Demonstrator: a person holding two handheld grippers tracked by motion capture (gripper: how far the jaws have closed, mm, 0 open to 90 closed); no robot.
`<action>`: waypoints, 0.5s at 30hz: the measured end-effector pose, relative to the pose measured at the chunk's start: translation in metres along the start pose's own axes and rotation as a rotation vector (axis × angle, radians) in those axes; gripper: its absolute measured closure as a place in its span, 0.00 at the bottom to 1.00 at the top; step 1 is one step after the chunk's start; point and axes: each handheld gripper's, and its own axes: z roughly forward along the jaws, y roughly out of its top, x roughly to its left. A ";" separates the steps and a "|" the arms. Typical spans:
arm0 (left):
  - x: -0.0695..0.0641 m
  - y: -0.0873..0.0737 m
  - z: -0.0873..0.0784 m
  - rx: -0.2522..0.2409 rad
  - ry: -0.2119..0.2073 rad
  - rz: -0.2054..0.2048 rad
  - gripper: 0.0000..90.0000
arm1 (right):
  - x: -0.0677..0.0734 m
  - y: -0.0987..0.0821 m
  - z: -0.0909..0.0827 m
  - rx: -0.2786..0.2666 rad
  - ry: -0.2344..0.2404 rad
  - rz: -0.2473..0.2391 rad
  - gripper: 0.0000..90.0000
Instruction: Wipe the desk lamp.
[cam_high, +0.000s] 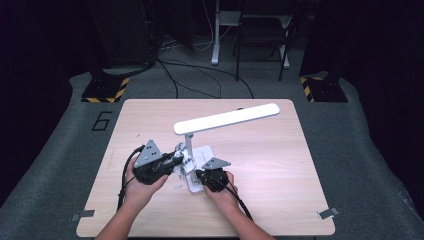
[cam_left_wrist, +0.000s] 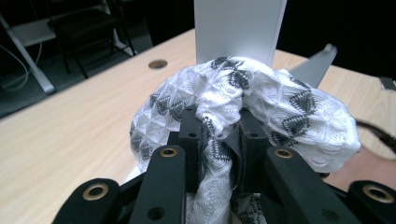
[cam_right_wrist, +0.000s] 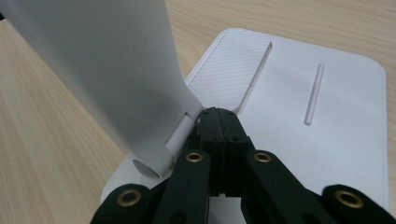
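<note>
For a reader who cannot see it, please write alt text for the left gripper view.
The left gripper is shut on a bunched white cloth with a dark triangle pattern, held just in front of the white lamp arm. Behind lies the light wooden table with a round hole in it.

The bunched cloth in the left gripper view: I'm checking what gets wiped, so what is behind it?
Behind the cloth rises the lamp's white upright arm, then the wooden table. The cloth covers the arm's lower part and any contact there.

A lab or studio: a lone table on grey carpet, hazard-taped stands, loose cables.
</note>
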 end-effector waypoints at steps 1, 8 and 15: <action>0.000 -0.006 0.002 0.001 0.001 -0.006 0.84 | 0.000 0.000 0.000 -0.005 -0.004 0.000 1.00; 0.002 -0.031 0.015 0.028 -0.010 -0.051 0.84 | 0.001 0.000 0.000 -0.003 -0.006 0.000 1.00; 0.001 -0.019 0.007 0.015 -0.012 -0.047 0.85 | 0.001 -0.001 0.000 -0.012 -0.011 -0.009 1.00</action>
